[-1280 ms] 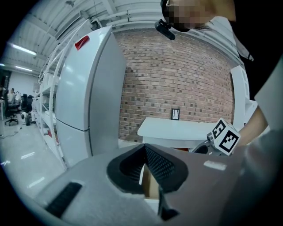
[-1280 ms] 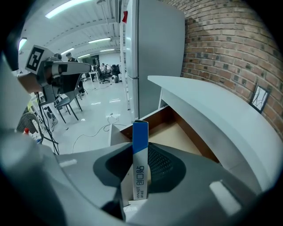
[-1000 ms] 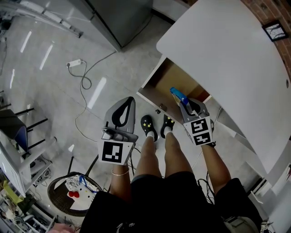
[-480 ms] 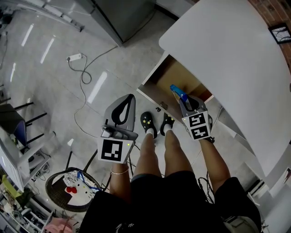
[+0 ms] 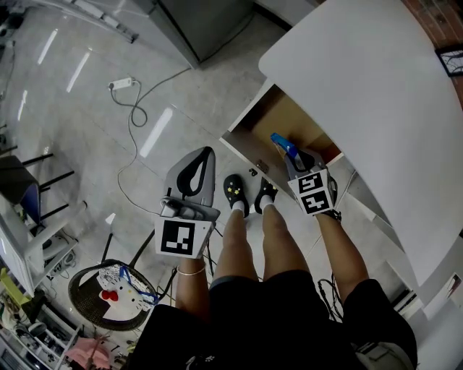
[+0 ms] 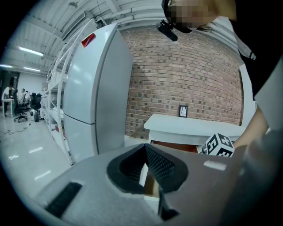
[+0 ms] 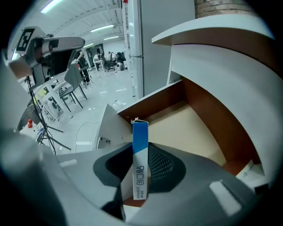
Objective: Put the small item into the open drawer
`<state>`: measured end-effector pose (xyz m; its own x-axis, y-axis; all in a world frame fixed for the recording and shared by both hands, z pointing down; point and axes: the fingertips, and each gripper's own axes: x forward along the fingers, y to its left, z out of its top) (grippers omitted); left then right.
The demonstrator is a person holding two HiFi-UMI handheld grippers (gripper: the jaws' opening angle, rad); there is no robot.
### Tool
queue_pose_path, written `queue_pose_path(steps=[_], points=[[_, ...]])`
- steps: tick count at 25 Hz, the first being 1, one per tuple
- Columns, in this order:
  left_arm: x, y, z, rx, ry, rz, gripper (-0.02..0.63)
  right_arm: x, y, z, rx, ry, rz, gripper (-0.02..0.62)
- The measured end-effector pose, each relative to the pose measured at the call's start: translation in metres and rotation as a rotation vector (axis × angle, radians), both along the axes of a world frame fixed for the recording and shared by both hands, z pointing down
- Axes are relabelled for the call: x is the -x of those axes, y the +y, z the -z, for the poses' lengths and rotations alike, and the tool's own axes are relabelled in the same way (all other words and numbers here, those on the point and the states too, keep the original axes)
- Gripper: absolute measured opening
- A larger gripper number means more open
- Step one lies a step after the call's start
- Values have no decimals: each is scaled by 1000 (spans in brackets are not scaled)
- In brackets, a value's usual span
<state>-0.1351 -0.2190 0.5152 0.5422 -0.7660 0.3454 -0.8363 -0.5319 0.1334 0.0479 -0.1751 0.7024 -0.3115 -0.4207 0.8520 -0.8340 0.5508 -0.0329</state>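
A slim blue and white box [image 7: 140,159] stands upright between the jaws of my right gripper [image 7: 141,152], which is shut on it. In the head view the box [image 5: 281,146] and right gripper [image 5: 289,156] hang over the near corner of the open drawer [image 5: 275,119], tilted steeply down. The drawer's pale wooden bottom [image 7: 185,126] lies bare just beyond the box. My left gripper [image 5: 207,155] hovers above the floor, left of the drawer, shut with nothing in it; its left gripper view [image 6: 145,148] shows the tips together.
The white tabletop [image 5: 362,87] overhangs the drawer. The person's legs and black shoes [image 5: 233,194] stand at the drawer front. A power strip with cable [image 5: 121,84] lies on the floor. A round stool [image 5: 108,296] is at the lower left, a grey cabinet [image 5: 206,22] behind.
My right gripper has sunk a little with the box, closer over the drawer's near corner. The left gripper has stayed about where it was.
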Motion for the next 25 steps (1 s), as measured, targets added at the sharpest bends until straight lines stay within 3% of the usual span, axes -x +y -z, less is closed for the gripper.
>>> queue_pose_path(steps=[25], points=[[4,8,-22,28,27,21,-9,12,-7,-57,111,64,51,103]])
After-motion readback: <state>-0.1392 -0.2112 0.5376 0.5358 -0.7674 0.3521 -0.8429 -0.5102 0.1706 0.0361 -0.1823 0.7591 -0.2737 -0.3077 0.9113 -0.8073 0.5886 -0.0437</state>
